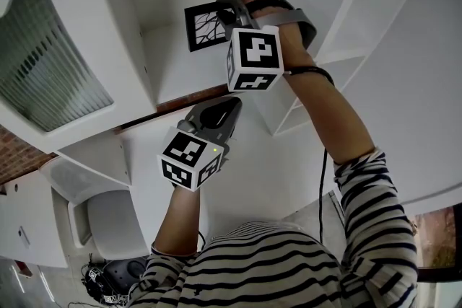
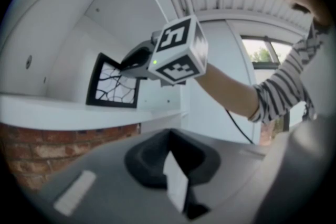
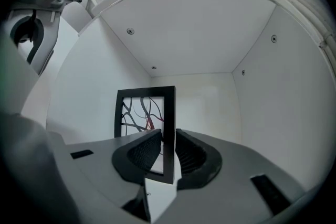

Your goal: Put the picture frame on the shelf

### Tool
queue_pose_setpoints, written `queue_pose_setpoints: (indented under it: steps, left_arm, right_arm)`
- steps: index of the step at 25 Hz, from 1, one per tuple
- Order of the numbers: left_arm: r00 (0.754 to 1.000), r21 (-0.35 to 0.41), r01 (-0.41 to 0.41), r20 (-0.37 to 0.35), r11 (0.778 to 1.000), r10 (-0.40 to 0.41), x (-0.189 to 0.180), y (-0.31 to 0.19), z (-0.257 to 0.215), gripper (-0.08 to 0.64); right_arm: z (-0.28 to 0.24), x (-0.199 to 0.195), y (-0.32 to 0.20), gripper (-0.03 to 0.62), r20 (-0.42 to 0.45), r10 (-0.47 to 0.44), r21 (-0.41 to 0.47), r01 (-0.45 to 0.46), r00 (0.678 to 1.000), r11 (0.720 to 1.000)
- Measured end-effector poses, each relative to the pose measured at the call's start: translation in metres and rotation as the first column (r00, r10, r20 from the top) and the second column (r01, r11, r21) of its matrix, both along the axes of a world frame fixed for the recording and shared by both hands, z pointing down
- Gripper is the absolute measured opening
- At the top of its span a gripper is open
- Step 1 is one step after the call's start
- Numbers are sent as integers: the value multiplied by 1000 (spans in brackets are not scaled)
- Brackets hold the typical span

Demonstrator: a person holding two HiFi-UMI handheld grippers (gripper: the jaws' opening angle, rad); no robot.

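Observation:
A black picture frame with a branch pattern stands upright on the floor of a white shelf compartment. In the right gripper view its right bar sits between the jaws of my right gripper. Thin gaps show on both sides, so the pads do not press on it. The left gripper view shows the frame on the shelf board, with the right gripper at its upper right edge. My left gripper hangs below the shelf's front edge, shut and empty.
The compartment's side walls and ceiling close in around the frame. More white compartments lie to the right. A brick wall shows under the shelf board, and a white chair stands below.

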State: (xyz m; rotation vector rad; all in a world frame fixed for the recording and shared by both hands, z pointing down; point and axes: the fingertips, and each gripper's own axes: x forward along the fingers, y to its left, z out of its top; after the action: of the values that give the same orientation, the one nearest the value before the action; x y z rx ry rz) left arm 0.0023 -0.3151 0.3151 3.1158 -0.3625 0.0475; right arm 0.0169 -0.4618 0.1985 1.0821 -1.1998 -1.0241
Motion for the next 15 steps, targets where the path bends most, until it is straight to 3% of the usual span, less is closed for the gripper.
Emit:
queue_pose_setpoints:
  steps: [8, 15]
  left_arm:
    - [1000, 3, 9, 0, 1000, -9, -3, -1, -2, 8]
    - [999, 14, 34, -9, 999, -34, -3, -2, -3, 8]
  right_arm:
    - [-3, -2, 3, 75, 18, -11, 13, 11, 1000, 1000]
    - [-1, -1, 9, 77, 85, -27, 12, 26, 996, 1000]
